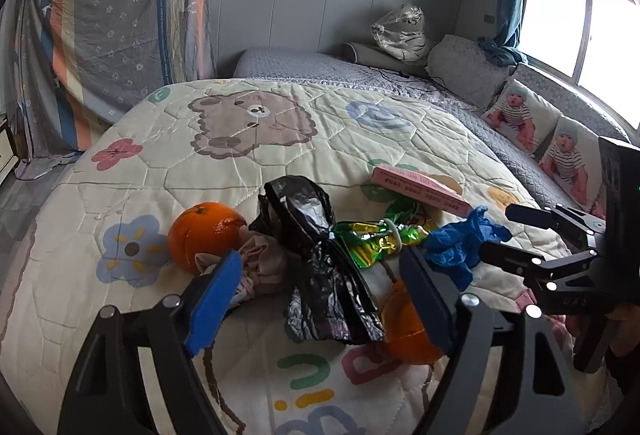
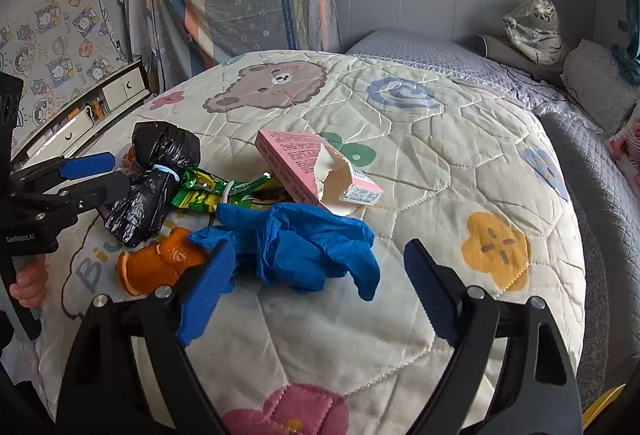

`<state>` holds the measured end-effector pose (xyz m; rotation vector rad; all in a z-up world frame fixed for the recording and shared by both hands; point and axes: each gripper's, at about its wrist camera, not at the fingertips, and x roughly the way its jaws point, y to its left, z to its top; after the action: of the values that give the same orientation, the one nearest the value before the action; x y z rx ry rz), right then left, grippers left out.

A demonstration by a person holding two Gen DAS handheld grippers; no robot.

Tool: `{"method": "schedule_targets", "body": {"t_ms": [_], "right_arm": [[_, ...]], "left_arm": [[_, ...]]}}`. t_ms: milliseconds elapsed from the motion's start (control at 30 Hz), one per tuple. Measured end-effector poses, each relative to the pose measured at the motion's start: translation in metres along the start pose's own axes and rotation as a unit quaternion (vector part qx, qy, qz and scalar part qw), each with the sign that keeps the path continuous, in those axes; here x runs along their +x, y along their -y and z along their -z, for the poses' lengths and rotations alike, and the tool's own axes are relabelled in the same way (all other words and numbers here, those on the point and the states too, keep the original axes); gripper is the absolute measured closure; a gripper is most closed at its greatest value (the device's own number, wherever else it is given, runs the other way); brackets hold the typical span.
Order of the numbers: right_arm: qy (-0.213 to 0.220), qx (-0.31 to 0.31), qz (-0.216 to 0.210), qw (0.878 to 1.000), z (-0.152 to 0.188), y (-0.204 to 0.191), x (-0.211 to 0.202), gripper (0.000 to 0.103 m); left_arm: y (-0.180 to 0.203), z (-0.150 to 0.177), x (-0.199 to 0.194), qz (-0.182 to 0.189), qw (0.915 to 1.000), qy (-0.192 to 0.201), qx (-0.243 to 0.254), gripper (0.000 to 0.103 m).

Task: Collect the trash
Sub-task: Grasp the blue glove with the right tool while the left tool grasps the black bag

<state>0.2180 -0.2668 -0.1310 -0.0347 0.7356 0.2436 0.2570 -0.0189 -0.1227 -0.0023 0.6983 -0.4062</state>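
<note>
Black plastic, the tied trash bag (image 1: 316, 255), lies right between your open left tool (image 1: 320, 291), long side running near to far. Whole orange (image 1: 204, 239) sits left, peel (image 1: 408, 335) right. From the right view, your right tool (image 2: 316, 291) is open too; the blue glove (image 2: 304, 247) lies just ahead, pink box (image 2: 304, 163) beyond on the bed quilt (image 2: 440, 155).

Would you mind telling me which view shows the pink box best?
The right wrist view: the pink box lies near, its torn open end and printed side facing the camera. The left wrist view shows only its long edge, farther away, the torn end hidden.
</note>
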Motion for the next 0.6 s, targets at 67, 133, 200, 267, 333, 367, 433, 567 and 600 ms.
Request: {"method": "schedule_targets", "body": {"t_ms": [67,133,200,267,333,367,433,567,600], "right_arm": [[-0.011,-0.001,-0.005,1.0,-0.001,-0.001,0.006,0.022],[-0.018,-0.006,-0.009,1.0,-0.002,-0.003,0.012,0.025],[-0.03,-0.009,-0.011,0.999,-0.003,-0.005,0.02,0.031],[-0.041,-0.005,-0.012,0.999,-0.005,-0.004,0.026,0.039],[-0.047,0.003,-0.015,0.999,-0.007,-0.002,0.03,0.045],[-0.048,0.002,-0.013,0.999,-0.009,-0.002,0.031,0.051],[-0.044,-0.005,-0.003,0.999,-0.011,-0.004,0.031,0.06],[-0.034,-0.007,0.009,0.999,-0.018,-0.006,0.032,0.073],[-0.031,-0.008,0.015,0.999,-0.02,-0.005,0.031,0.074]], "left_arm": [[-0.002,-0.001,0.007,-0.001,0.9999,-0.01,-0.005,0.032],[-0.005,-0.002,0.015,0.005,0.9997,-0.021,-0.01,0.037],[-0.005,-0.002,0.022,0.003,0.9995,-0.03,-0.009,0.043],[-0.004,-0.003,0.026,-0.005,0.9994,-0.033,-0.002,0.051],[-0.004,-0.006,0.029,-0.007,0.9994,-0.035,0.001,0.058],[-0.005,-0.007,0.031,-0.007,0.9994,-0.035,0.0,0.065],[-0.008,-0.01,0.033,-0.01,0.9993,-0.037,-0.003,0.074],[-0.012,-0.016,0.034,-0.006,0.9994,-0.033,-0.013,0.089],[-0.012,-0.017,0.033,-0.005,0.9994,-0.031,-0.014,0.09]]}}
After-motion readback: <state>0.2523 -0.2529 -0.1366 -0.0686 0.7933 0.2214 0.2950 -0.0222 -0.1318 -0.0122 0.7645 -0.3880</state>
